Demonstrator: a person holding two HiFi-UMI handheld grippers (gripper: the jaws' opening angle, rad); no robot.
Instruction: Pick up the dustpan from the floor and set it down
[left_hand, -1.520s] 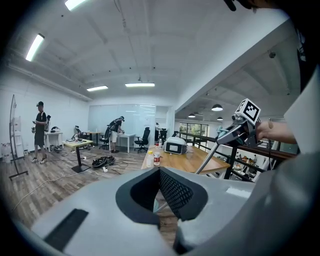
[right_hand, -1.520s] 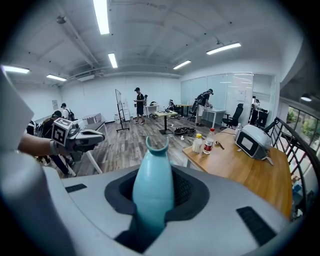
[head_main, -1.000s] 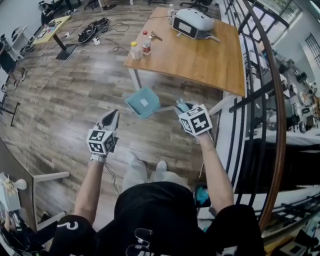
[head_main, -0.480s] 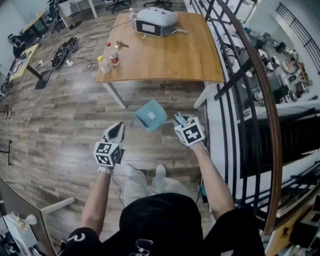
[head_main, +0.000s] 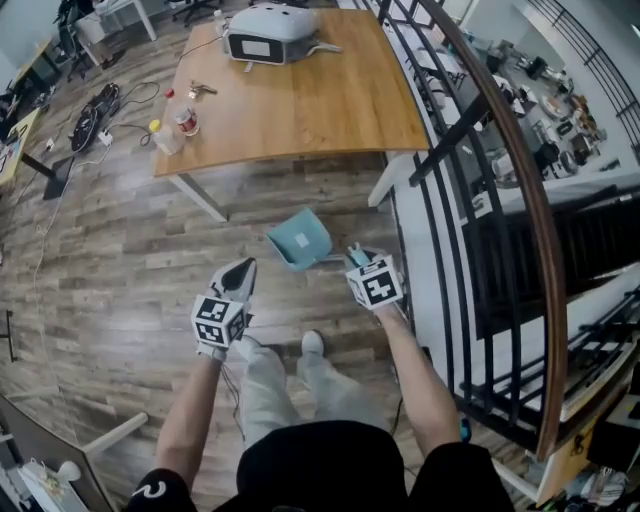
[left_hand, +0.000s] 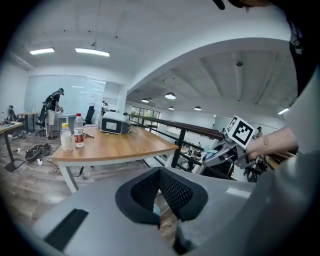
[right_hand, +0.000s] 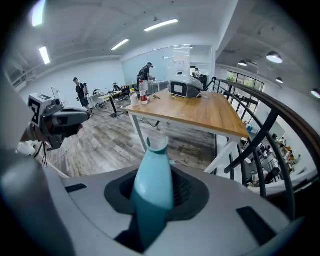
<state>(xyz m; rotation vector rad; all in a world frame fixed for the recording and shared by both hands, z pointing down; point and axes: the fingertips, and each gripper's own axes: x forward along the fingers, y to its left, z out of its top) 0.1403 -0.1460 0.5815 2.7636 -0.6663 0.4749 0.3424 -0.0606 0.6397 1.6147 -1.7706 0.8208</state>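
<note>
A teal dustpan (head_main: 300, 240) hangs above the wood floor, just in front of the table's near edge. My right gripper (head_main: 356, 263) is shut on its handle (right_hand: 152, 182), which sticks out forward between the black pads in the right gripper view. The pan's scoop points away from me toward the table. My left gripper (head_main: 241, 272) is to the left of the pan and apart from it, its jaws together with nothing in them. In the left gripper view the pads (left_hand: 172, 192) meet at the tips, and the right gripper (left_hand: 226, 150) shows at the right.
A wooden table (head_main: 330, 110) stands ahead with two bottles (head_main: 172, 130) and a grey-white device (head_main: 265, 35) on it. A black railing with a brown rail (head_main: 470, 190) runs along the right. Cables (head_main: 95, 105) lie on the floor at far left. The person's feet (head_main: 312, 345) are below the grippers.
Both grippers have sunk toward the floor, and the dustpan has gone down with the right one. The head view has swung, so the table now sits farther left.
</note>
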